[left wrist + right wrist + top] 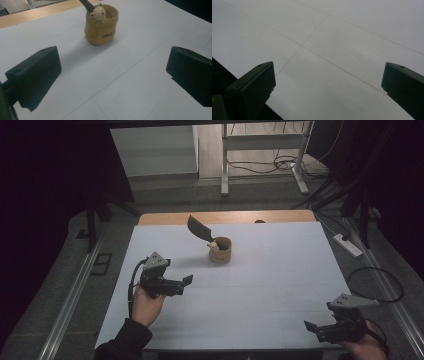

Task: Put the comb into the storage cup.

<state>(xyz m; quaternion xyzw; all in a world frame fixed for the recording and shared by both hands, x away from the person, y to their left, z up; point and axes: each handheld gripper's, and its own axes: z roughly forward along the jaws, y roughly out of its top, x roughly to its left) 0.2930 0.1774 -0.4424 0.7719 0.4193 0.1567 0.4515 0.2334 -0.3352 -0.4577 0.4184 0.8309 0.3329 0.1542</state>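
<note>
A small tan cup [221, 250] [101, 30] with a little bear figure [98, 12] on its rim stands near the table's back middle. A dark spatula-like utensil [199, 228] leans out of it toward the left. My left gripper [186, 283] [112, 77] hovers open to the cup's left and nearer me, its jaws pointing toward the cup with nothing between them. My right gripper [311, 327] [329, 87] is open at the table's front right corner, over bare white surface.
The white table top [270, 280] has a wooden strip [225, 217] along its far edge. Beyond it stand a metal frame [265, 150] and cables on the floor. A power strip [347, 245] lies right of the table.
</note>
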